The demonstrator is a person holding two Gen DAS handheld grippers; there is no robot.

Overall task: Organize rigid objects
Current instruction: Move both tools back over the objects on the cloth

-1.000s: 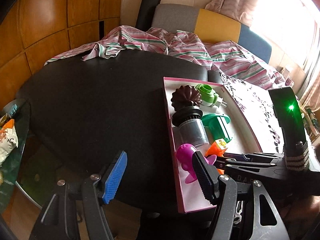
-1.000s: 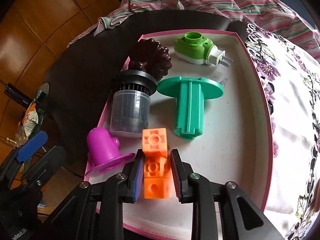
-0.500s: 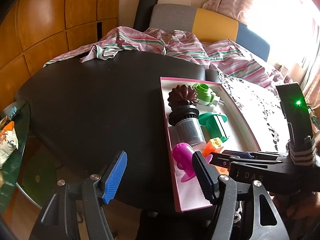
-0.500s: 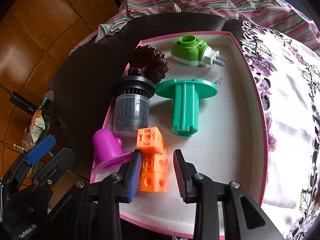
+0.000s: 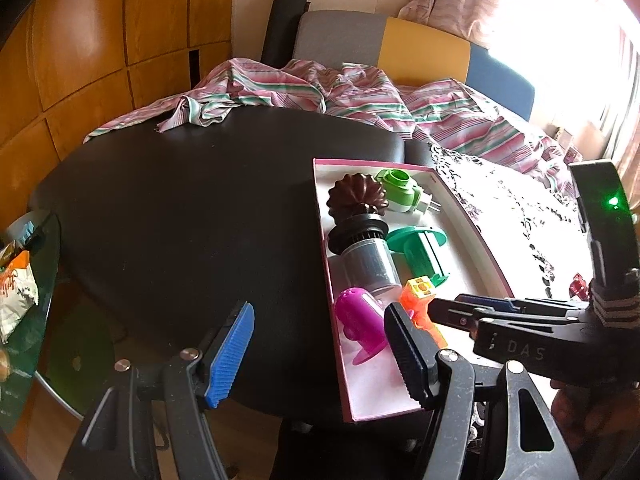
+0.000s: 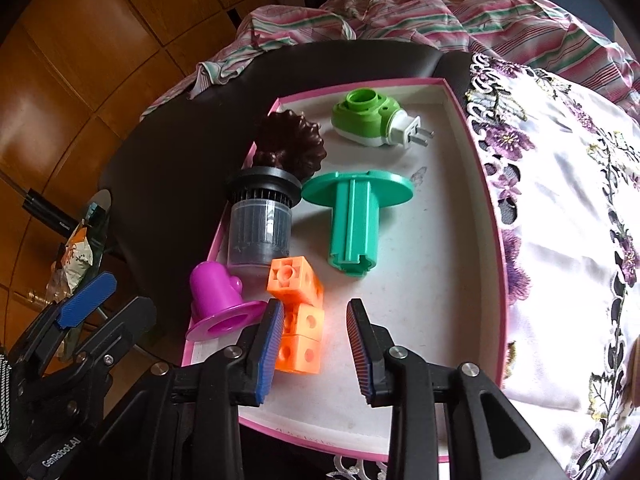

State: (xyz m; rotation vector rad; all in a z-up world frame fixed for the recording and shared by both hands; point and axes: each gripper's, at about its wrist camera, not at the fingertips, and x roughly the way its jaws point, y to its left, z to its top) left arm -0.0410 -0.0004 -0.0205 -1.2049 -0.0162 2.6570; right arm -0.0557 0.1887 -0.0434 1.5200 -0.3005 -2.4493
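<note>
The orange blocks (image 6: 298, 316), three cubes joined in a row, lie flat in the tray (image 6: 486, 216) near its near left corner, their long axis running from the near edge toward the far edge and leaning slightly left. The right gripper (image 6: 316, 344) hangs above them with its fingers released: the jaws have just been opening, and the blocks sit by the left finger, with a clear gap to the right one. Five other things share the tray, one of each: a magenta cup (image 6: 218, 300) on its side just left of the blocks, a grey filter (image 6: 260, 220), a brown mould (image 6: 290, 148), a teal spool (image 6: 354, 216) with stem toward the near edge, and a green plug (image 6: 372, 118) at the far edge. The left gripper (image 5: 320, 354) hovers open and empty over the counter (image 5: 180, 208).
</note>
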